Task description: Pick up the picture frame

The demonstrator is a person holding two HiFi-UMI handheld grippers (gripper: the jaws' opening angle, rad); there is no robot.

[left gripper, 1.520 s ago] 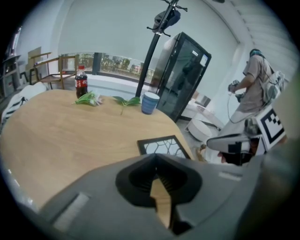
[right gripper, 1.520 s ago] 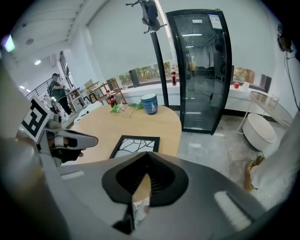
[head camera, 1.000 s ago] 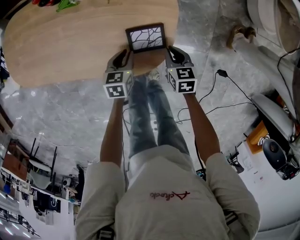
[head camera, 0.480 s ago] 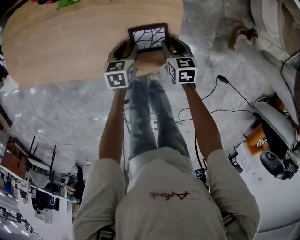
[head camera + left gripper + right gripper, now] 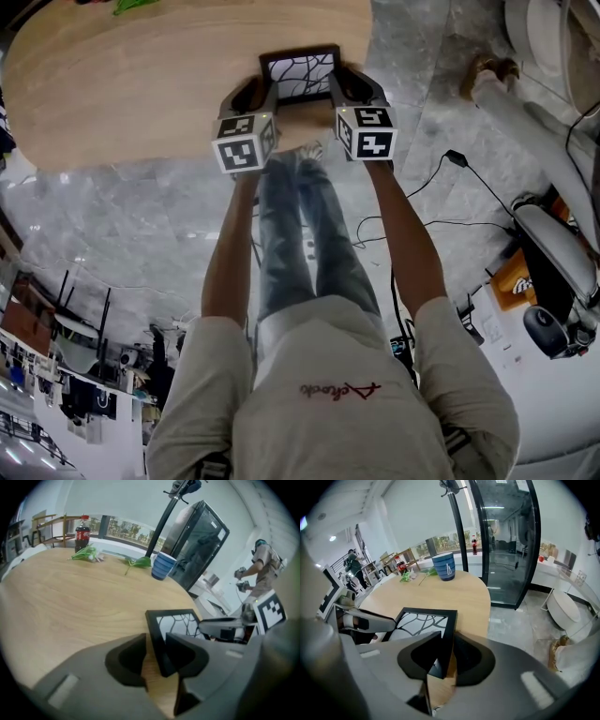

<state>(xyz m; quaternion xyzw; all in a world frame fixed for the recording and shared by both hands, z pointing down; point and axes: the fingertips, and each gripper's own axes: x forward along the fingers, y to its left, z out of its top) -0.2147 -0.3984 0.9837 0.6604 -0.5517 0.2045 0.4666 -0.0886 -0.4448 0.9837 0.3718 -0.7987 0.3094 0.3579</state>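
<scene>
Two grippers on the picture frame [image 5: 300, 73], one per side rail. Frame lies on the wooden table [image 5: 141, 84] right at its near rim, at 12 o'clock in the head view, black border, white panel with dark branching lines

Left gripper [image 5: 155, 639] is at the frame's 9 o'clock. Its jaws have just been closing a little, and the left rail stands between them. Inner jaw is up against the rail, but bare tabletop shows between the rail and the outer jaw, so it's released and not clamped

Right gripper [image 5: 448, 637] is at the frame's 3 o'clock. Its jaws have just been closing a good deal and now sit tight on the right rail, grasping the frame. Only a thin wedge of wood shows low down beside the outer jaw

Both marker cubes [image 5: 244, 141] hang off the table edge at 6 o'clock of the frame, above the person's legs [image 5: 300, 234]

Rest of the tabletop, from the left gripper view: blue cup [image 5: 163, 566] at 12 o'clock beyond the frame, green leaves [image 5: 86, 553] at 10 o'clock, cola bottle [image 5: 82, 527] just behind them. All are well apart from the frame

Black cable [image 5: 441, 187] runs over the marble floor at 3 o'clock of the person
</scene>
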